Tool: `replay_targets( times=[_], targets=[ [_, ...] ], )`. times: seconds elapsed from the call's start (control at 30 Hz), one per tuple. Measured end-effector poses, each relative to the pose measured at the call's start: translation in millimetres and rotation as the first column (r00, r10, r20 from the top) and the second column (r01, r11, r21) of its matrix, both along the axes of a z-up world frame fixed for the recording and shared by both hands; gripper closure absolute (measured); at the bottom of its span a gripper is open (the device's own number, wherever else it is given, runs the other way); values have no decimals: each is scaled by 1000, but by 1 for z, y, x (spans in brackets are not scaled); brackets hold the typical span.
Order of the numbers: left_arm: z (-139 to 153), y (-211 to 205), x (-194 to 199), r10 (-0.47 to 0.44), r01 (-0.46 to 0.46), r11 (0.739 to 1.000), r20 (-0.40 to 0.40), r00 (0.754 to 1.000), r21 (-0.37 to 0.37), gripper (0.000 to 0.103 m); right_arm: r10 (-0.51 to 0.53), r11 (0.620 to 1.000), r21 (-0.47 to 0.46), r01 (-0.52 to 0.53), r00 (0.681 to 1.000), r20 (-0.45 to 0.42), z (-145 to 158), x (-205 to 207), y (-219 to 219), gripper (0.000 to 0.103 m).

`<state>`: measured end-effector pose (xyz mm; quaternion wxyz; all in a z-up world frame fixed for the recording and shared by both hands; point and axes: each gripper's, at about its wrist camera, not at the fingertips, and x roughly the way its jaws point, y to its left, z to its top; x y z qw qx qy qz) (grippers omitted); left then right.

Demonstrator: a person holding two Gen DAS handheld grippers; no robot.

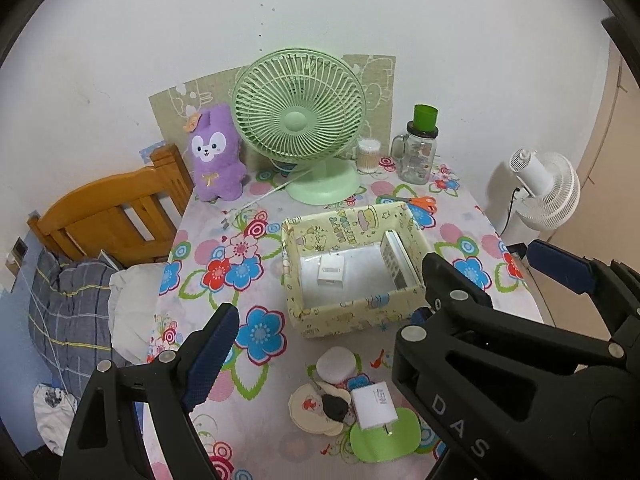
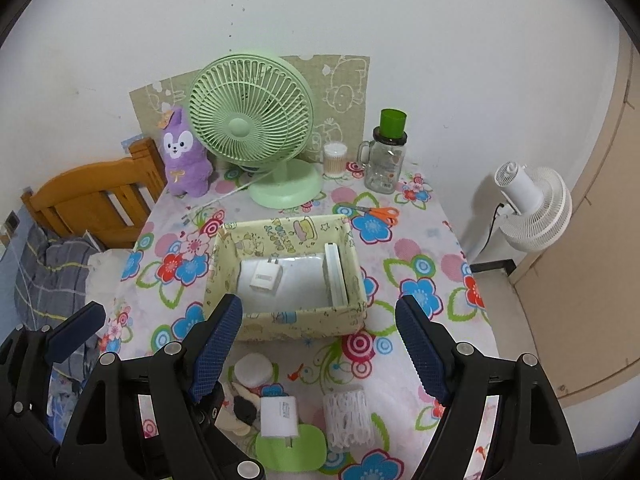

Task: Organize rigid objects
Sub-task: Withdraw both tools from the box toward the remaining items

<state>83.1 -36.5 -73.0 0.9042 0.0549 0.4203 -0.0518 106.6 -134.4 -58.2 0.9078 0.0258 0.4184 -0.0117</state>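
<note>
Both of my grippers hang above the near edge of a flower-print table, and both stand with their jaws apart, nothing between them. My left gripper, seen from its own camera, hovers over the near left corner of a yellow cartoon-print box. My right gripper frames the near wall of that same box from the other side.

Inside the box, a white charger plug lies on a flat white pad, and a white slab-shaped item leans upright against the box's right wall.

Nearer to me than the box, a loose cluster waits on the cloth: a small white round jar, a second white charger plug resting partly on a green card, a black lump on round cream coasters, and a white mesh sleeve to the right of the plug.

Beyond the box stand a green desk fan, a purple plush toy to the fan's left, a tub of cotton swabs and a glass jar with a green cup on top to its right. Orange-handled scissors lie just behind the box's far right corner.
</note>
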Motion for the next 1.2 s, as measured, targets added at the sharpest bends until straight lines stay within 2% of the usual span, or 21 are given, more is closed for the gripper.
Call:
replay_targets(
  times=[0.53, 1.2],
  targets=[
    [-23, 1, -34, -55, 55, 998, 0, 999, 6, 14, 0, 1000, -7, 0, 1000, 18, -21, -40, 3, 21],
    [-82, 5, -45, -53, 52, 998, -23, 998, -19, 14, 15, 1000, -5, -15, 1000, 2, -81, -51, 8, 21]
  ],
)
